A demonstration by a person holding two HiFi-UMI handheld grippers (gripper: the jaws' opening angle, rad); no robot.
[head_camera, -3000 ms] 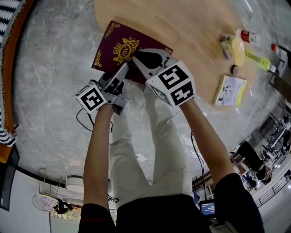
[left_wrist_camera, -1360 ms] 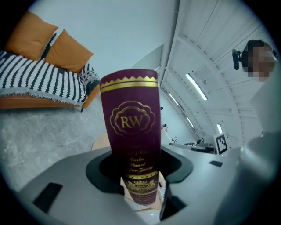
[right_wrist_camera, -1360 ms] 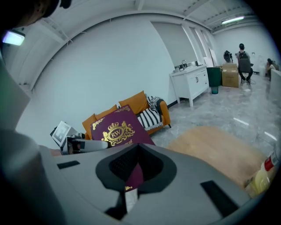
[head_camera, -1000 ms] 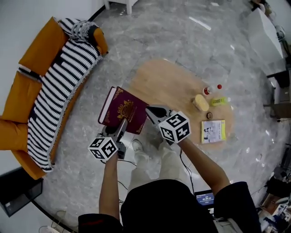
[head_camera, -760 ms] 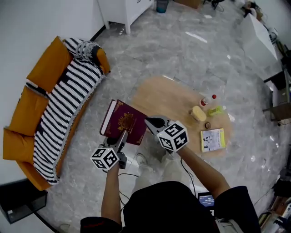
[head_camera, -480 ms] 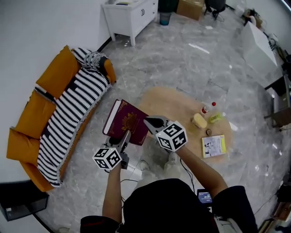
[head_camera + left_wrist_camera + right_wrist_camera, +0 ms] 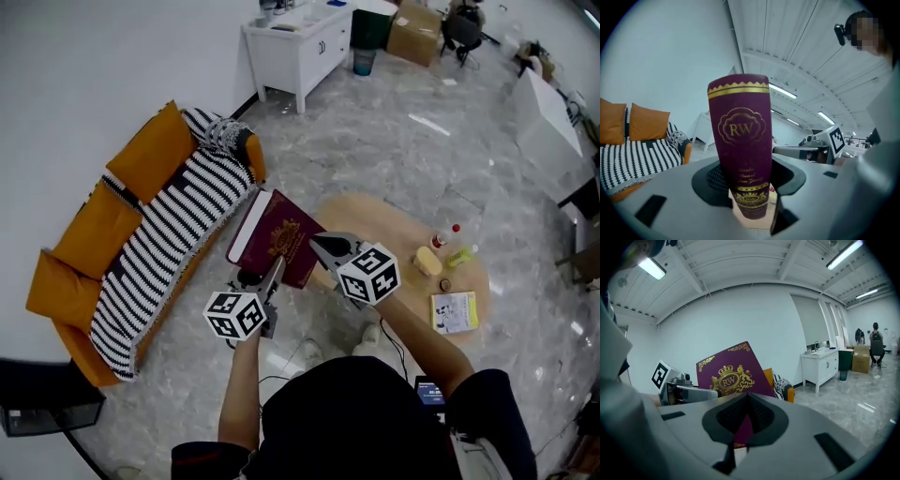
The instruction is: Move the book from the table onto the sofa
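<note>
A maroon hardcover book [image 7: 280, 235] with a gold crest hangs in the air, between the round wooden table [image 7: 394, 228] and the orange sofa [image 7: 103, 220]. My left gripper [image 7: 273, 275] is shut on its near edge, across the whole thickness. In the left gripper view the book [image 7: 740, 140] rises straight out of that gripper [image 7: 751, 190]. My right gripper [image 7: 324, 249] is shut on the book's right corner; in the right gripper view the cover [image 7: 729, 373] runs between its jaws [image 7: 740, 430]. A black-and-white striped throw [image 7: 164, 234] covers the sofa seat.
A bottle [image 7: 449, 234], a yellow object [image 7: 428, 262] and a booklet [image 7: 455, 312] lie on the table's right side. A white cabinet [image 7: 295, 42] stands against the far wall, with boxes beside it. A person [image 7: 876, 345] sits far off. Marble floor surrounds the table.
Both grippers have risen with the book held between them. The head view has risen too and now takes in more of the sofa and the far wall.
</note>
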